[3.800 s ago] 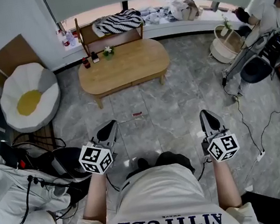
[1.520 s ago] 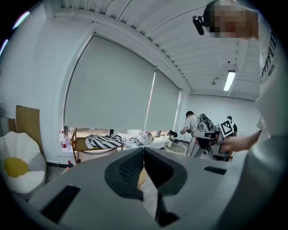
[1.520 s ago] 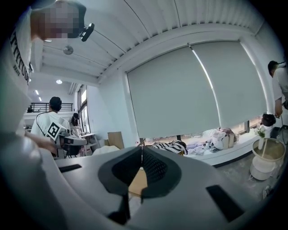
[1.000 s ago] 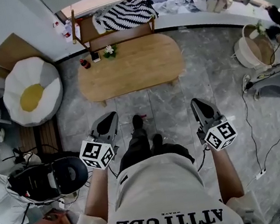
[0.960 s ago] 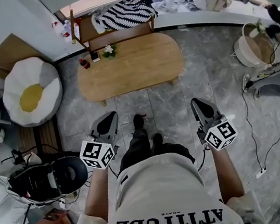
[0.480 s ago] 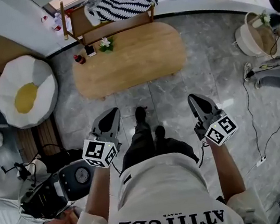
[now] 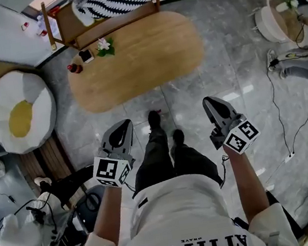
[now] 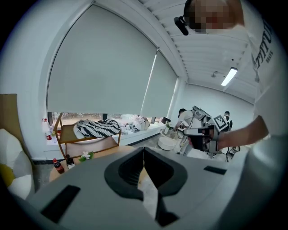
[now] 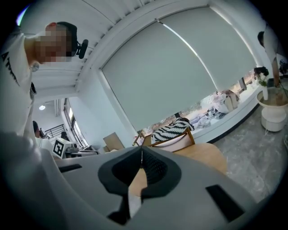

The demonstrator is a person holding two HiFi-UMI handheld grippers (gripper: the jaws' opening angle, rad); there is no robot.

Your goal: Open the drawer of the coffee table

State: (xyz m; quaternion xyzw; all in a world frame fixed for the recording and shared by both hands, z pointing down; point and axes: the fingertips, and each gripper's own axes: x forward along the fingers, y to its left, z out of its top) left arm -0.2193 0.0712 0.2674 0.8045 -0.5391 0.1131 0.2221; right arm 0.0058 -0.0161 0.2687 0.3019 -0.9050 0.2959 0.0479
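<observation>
Coffee table [image 7: 137, 55], just one, is sitting well ahead while you are holding your left gripper [image 7: 123, 124] and right gripper [image 7: 209, 101] fully closed, both empty.

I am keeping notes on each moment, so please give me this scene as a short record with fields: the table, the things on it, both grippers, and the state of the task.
coffee table: oval, wooden, on the floor ahead of the person
on the table: small bottle and flowers, near its left end
left gripper: jaws together, nothing between them, apart from the table
right gripper: jaws together, nothing between them, apart from the table
drawer: not visible in these views
task: not yet begun; neither gripper touches the table
</observation>
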